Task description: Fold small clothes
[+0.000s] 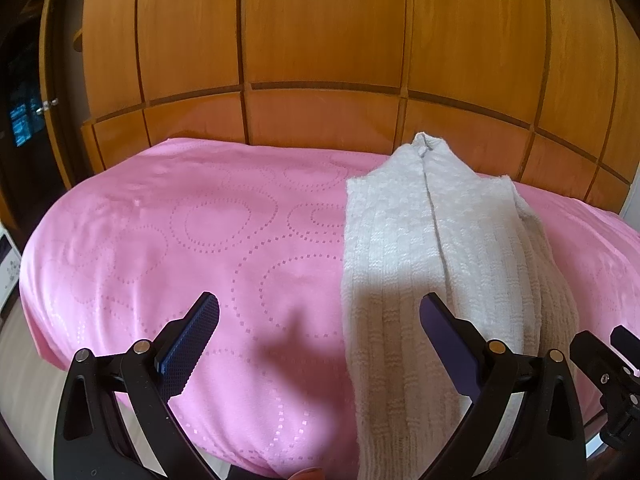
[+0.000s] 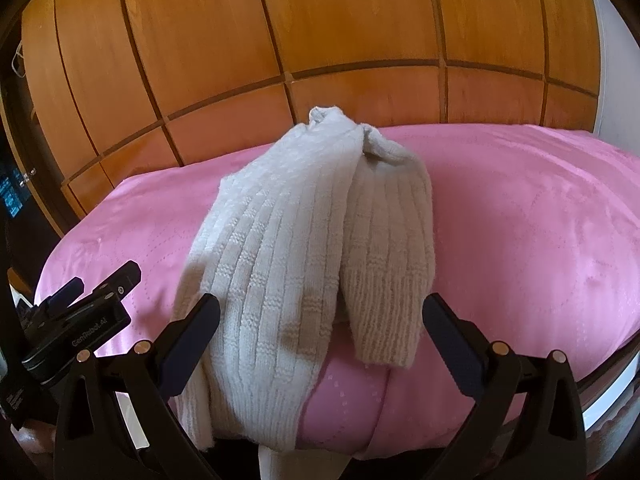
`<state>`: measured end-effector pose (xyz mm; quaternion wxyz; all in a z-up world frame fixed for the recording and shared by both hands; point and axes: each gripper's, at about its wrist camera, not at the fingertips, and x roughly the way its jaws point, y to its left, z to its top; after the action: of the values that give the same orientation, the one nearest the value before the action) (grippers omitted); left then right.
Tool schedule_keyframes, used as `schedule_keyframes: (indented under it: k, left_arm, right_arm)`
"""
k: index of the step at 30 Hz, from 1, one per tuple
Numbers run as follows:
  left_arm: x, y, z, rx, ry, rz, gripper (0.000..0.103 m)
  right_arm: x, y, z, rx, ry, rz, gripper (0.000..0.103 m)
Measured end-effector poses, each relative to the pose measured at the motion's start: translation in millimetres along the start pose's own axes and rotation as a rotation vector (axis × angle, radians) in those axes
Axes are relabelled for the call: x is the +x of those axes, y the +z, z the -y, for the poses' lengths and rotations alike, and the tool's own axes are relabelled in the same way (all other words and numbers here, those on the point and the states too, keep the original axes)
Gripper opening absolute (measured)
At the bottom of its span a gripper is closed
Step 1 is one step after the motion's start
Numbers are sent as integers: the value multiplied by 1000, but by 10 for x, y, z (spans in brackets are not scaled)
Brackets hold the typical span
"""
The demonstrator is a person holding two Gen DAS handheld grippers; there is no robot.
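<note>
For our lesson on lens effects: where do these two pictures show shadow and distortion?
Left wrist view: a dark shadow falls across the pink bedspread and the white knit garment; the wooden wardrobe panels bow outward. Right wrist view: the same bowing.

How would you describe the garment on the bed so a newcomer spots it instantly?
Start at the wooden panelled wardrobe; in front of it lies a bed under a pink blanket. On that blanket lies the cream knit garment, stretched lengthwise toward the wardrobe, its near end hanging over the bed's front edge. It is the only ribbed, off-white item there, between the open fingers of the right gripper.
</note>
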<state>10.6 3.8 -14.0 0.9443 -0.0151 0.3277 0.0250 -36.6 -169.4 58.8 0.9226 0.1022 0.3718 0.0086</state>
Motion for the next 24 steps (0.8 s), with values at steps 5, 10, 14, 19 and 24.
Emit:
schedule_keyframes:
  k: [5,10,14,19,24]
  left_arm:
    - [-31,1,5,-1,-3,14,99]
    - [-63,2,8,-8,-9,25,99]
    - [-53,8,-6,-8,-34,7,99]
    - [34,47,-99,-7,-72,-46,99]
    - [107,45,-237,-57,-188,-87,99]
  right_arm:
    - [-55,-3,-23,-10,-33,25,101]
    - [-140,44,23,-6,-108,86,101]
    - [-109,36,-4,-37,-98,77,101]
    - [33,80,178,8,-70,5,85]
    - [242,88,288,42,37,-111,55]
